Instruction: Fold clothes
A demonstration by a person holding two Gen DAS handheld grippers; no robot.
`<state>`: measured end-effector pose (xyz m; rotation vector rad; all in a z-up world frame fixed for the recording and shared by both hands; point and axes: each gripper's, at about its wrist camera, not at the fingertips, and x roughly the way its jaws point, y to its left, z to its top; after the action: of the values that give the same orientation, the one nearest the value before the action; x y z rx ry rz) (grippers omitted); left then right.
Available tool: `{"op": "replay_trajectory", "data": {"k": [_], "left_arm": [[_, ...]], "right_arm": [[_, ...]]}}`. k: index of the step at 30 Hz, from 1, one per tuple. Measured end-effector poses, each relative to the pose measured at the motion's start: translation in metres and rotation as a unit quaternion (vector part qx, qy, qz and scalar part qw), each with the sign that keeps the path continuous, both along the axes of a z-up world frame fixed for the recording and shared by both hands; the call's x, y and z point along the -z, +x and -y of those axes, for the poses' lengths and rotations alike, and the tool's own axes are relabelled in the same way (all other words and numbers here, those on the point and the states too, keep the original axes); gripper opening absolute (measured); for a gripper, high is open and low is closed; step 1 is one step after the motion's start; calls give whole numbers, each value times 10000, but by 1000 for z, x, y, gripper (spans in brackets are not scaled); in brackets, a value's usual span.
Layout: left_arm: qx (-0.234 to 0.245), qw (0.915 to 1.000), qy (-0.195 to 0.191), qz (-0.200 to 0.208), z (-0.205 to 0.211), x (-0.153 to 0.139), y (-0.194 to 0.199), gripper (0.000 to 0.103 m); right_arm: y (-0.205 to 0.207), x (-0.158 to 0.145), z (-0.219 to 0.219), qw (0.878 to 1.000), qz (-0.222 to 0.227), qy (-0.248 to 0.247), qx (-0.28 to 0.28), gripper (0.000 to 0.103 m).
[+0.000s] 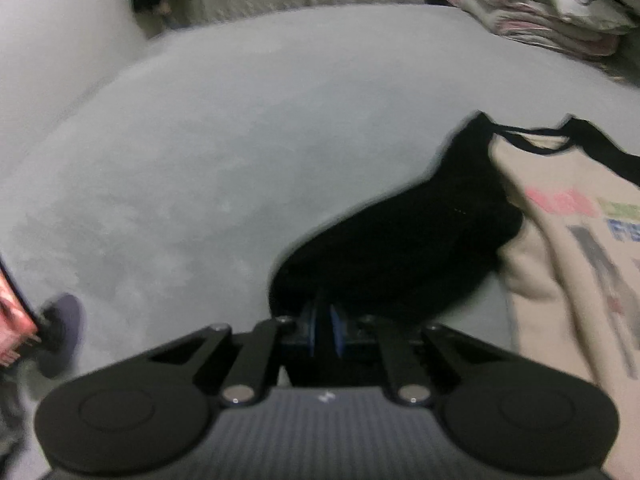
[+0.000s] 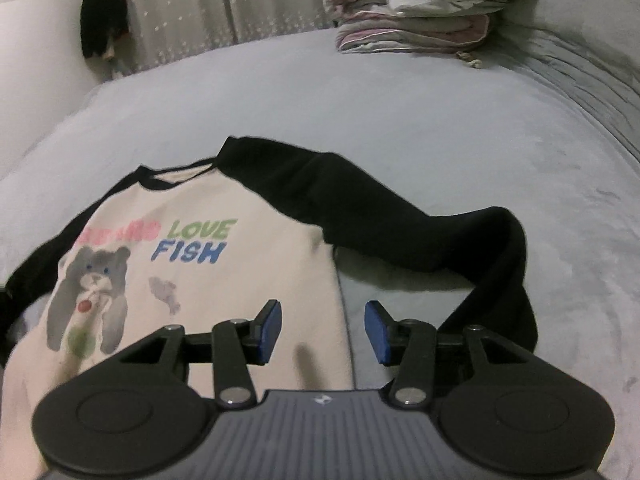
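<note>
On the gray bed point(image 2: 400, 112) the shirt point(image 2: 224, 280) lies flat, front up, so its sleeves can fold in. The left gripper point(image 1: 323, 330) is clenched at the black sleeve point(image 1: 400, 248), likely pinching it. The right gripper point(image 2: 323, 330) is released above the shirt's side edge.

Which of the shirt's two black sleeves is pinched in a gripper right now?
The black sleeve in the left wrist view: the left gripper is shut on its cuff. The right gripper is open.

Both grippers point(image 1: 325, 330) point(image 2: 323, 330): black linkage arms, silver pivot screws, blue-padded jaws, ribbed grey housing
</note>
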<state>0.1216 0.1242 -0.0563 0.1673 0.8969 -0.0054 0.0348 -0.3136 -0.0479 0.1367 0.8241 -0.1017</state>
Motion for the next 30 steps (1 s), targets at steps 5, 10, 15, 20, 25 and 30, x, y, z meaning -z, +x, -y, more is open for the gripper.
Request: {"op": "replay_trajectory", "data": {"k": [5, 10, 15, 20, 25, 30], "left_arm": [[-565, 9979, -3, 306, -18, -3, 13, 8], [-1004, 9918, 327, 719, -23, -6, 26, 8], [-1380, 9810, 673, 1183, -21, -13, 35, 8], [-1514, 9721, 1069, 1435, -11, -11, 42, 8], [-1461, 9747, 1133, 1256, -6, -1, 47, 11], [-1341, 9818, 794, 1085, -15, -2, 39, 23]], "right_arm": [[2, 3, 0, 10000, -56, 3, 0, 46], [4, 5, 3, 9999, -76, 6, 67, 47], [8, 7, 3, 9999, -109, -44, 80, 47], [11, 12, 3, 9998, -180, -70, 60, 47], [10, 14, 2, 9997, -214, -122, 22, 47], [6, 12, 4, 9996, -209, -163, 2, 48]]}}
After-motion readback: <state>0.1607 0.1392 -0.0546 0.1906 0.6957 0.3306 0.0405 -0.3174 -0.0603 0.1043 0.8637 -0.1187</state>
